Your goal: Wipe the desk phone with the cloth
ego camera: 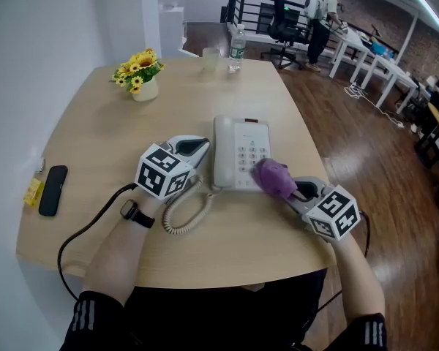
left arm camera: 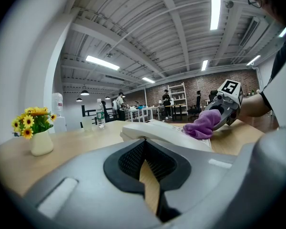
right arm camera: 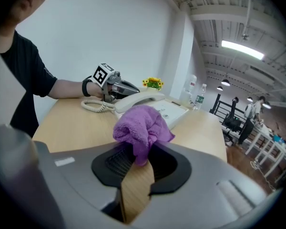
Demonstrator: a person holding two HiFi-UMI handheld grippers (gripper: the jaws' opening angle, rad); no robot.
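Note:
A white desk phone (ego camera: 240,163) lies in the middle of the round wooden table (ego camera: 95,141), its handset on the left side. My right gripper (ego camera: 291,189) is shut on a bunched purple cloth (ego camera: 274,177), which rests on the phone's near right corner by the keypad. In the right gripper view the cloth (right arm camera: 141,127) bulges out above the jaws, with the phone (right arm camera: 157,106) just beyond. My left gripper (ego camera: 197,149) sits against the handset's left side, jaws together and empty. From the left gripper view the phone (left arm camera: 157,131) is straight ahead.
A coiled cord (ego camera: 184,210) loops in front of the phone. At the back left stands a pot of yellow flowers (ego camera: 140,75); a water bottle (ego camera: 236,48) and a cup (ego camera: 210,59) sit at the far edge. A black handset-like device (ego camera: 53,189) lies at the left edge.

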